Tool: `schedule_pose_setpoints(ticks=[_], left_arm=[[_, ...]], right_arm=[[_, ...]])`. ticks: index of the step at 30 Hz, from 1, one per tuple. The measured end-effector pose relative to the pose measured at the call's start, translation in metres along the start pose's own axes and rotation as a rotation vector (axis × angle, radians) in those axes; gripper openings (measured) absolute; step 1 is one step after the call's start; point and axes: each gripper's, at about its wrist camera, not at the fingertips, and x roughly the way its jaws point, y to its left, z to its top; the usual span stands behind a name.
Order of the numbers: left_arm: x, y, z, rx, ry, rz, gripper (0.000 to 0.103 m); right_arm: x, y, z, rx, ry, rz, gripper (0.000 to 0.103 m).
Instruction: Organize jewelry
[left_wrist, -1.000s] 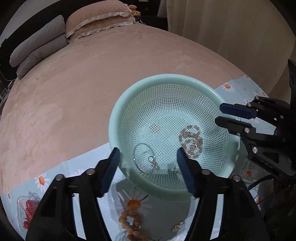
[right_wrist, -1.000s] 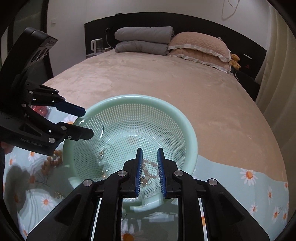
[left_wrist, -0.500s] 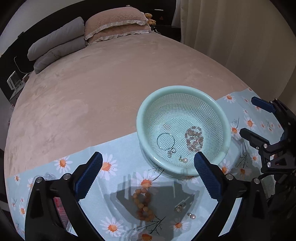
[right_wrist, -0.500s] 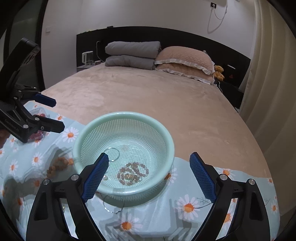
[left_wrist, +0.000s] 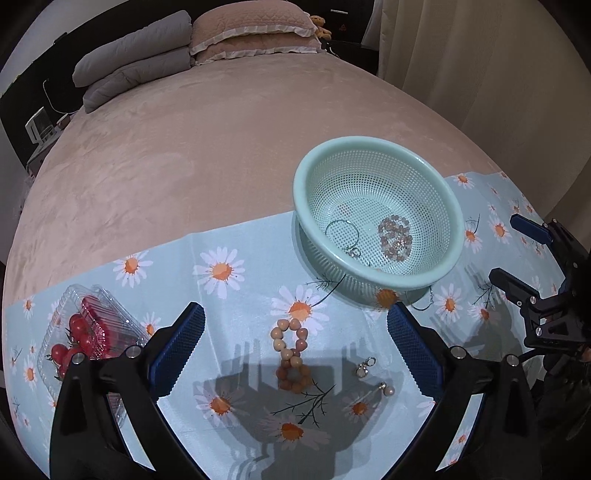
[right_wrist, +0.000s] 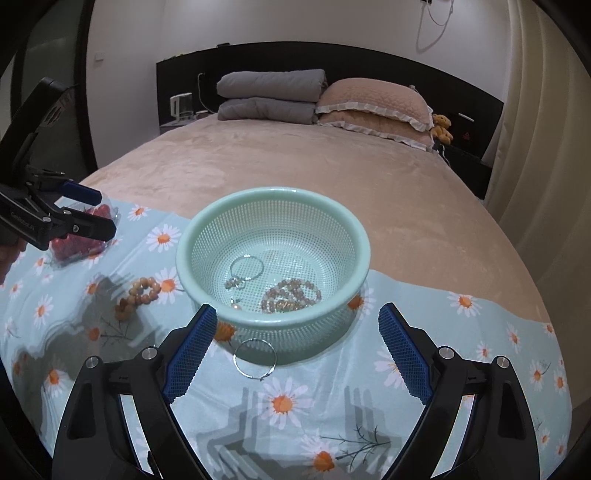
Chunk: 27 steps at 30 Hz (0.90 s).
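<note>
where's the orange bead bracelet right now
The orange bead bracelet lies on the daisy cloth in the left wrist view, just in front of the green basket, left of two small earrings.

Showing as glossy perforated plastic: the mint basket (right_wrist: 273, 229), standing on a smooth, faintly shiny daisy-print cloth (right_wrist: 424, 387). Gleaming as thin polished metal: the hoop ring (right_wrist: 255, 359); looking matt and velvety: the pink bedspread (left_wrist: 184, 155).

A clear box of tomatoes (left_wrist: 79, 339) sits on the daisy cloth (left_wrist: 236, 243), pillows (right_wrist: 271, 96) beyond.
</note>
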Motion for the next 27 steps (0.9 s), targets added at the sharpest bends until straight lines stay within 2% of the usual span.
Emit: schedule_pose_setpoints(ticks=[7,17,22,27], left_arm=[[0.040,0.006,-0.020,-0.032,0.078,0.001,0.097],[0.100,0.002,-0.053,-0.010,0.194,0.026,0.097],[0.107,-0.006,-0.060,0.056,0.143,0.055,0.098],[0.109,-0.003,-0.062,0.037,0.090,0.047,0.098]], right_arm=[[0.028,-0.001,-0.029,0.022,0.076,0.029,0.085],[0.075,0.008,-0.052,0.050,0.153,0.072,0.085],[0.095,0.014,-0.056,0.087,0.165,0.065,0.087],[0.106,0.027,-0.053,0.038,0.181,-0.002,0.089]])
